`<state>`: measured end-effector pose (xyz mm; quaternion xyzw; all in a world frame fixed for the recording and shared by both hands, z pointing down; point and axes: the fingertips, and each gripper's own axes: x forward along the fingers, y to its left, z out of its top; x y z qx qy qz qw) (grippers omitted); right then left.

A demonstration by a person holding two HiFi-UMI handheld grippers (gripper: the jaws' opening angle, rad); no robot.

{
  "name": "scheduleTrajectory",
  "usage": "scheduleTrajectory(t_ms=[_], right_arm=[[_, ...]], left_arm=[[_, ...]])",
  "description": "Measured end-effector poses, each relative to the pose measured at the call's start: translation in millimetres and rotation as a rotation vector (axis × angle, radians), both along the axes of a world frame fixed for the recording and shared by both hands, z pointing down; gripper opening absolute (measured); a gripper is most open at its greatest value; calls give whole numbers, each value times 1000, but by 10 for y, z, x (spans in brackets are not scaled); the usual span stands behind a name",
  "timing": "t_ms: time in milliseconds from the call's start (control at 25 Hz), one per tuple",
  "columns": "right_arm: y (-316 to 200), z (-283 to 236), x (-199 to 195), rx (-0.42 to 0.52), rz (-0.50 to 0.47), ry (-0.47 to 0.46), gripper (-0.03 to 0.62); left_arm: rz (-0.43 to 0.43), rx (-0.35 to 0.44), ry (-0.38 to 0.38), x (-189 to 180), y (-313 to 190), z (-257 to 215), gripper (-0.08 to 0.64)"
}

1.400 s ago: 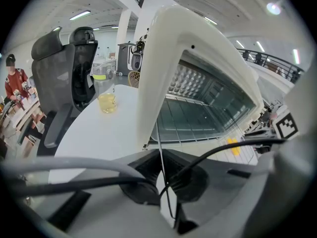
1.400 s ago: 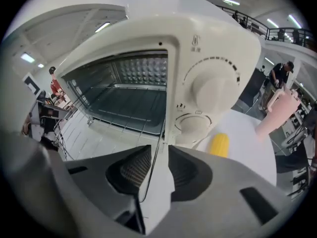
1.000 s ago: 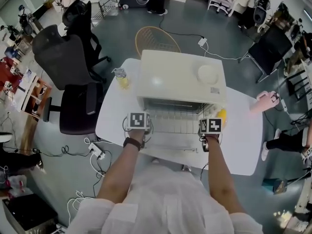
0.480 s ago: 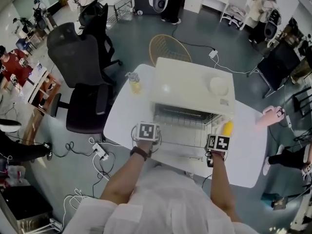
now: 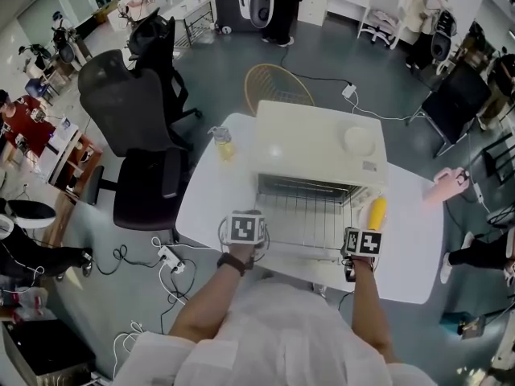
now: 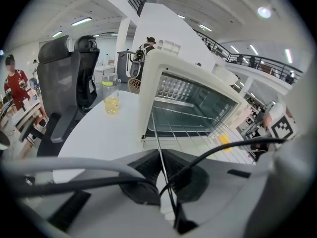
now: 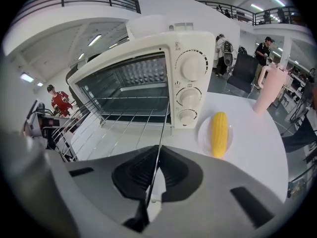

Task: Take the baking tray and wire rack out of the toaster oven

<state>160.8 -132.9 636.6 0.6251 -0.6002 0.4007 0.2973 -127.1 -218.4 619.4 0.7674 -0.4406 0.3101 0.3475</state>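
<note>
I can read no text anywhere. The cream-white toaster oven (image 7: 148,73), just ahead of my right gripper (image 7: 156,157), carries tiny print beside its three round dials (image 7: 189,95), too small to read. The small grey sticker (image 5: 369,166) on its top is equally illegible.

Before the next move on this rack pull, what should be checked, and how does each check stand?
1. Grip of left gripper: jaws shut on a side wire of the wire rack, ok.
2. Grip of right gripper: jaws shut on the opposite side wire, ok.
3. Rack fully out of toaster oven: not ok, rear end inside the opening.
4. Clearance from corn: ok, beside the rack, apart.
5. Whereabouts of baking tray: cannot tell.
</note>
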Motion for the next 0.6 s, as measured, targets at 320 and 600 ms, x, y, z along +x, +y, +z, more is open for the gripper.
scheduleTrajectory(t_ms=[320, 600], right_arm=[[143, -15, -72, 19, -16, 28, 5], [387, -6, -44, 47, 28, 20, 5]], left_arm=[[-2, 24, 15, -78, 193, -49, 9], [47, 37, 8, -1, 314, -30, 9]])
